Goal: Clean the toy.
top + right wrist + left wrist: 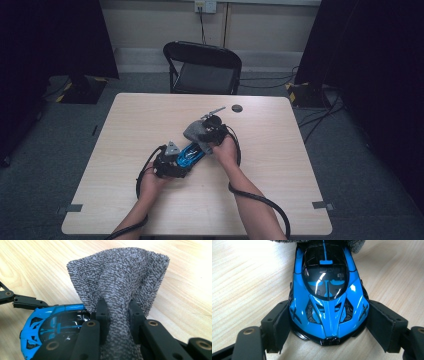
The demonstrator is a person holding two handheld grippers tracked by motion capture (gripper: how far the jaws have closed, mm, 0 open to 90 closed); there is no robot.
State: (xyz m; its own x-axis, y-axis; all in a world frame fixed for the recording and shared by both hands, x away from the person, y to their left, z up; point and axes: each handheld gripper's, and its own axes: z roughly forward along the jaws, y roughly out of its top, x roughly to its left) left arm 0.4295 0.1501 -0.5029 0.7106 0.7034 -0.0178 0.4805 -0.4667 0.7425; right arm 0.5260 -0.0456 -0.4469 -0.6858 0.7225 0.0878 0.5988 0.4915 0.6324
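A glossy blue and black toy car lies mid-table on the pale wooden table. My left gripper holds it by the front end; in the left gripper view the car sits with its sides pressed between the black pads of that gripper. A grey fuzzy cloth rests over the car's far end. My right gripper is shut on this cloth, which bunches between its jaws just above the car.
A small dark round disc lies near the table's far edge. A black folding chair stands beyond the table. Cables trail from both grippers across the near part of the table. Dark curtains hang on both sides.
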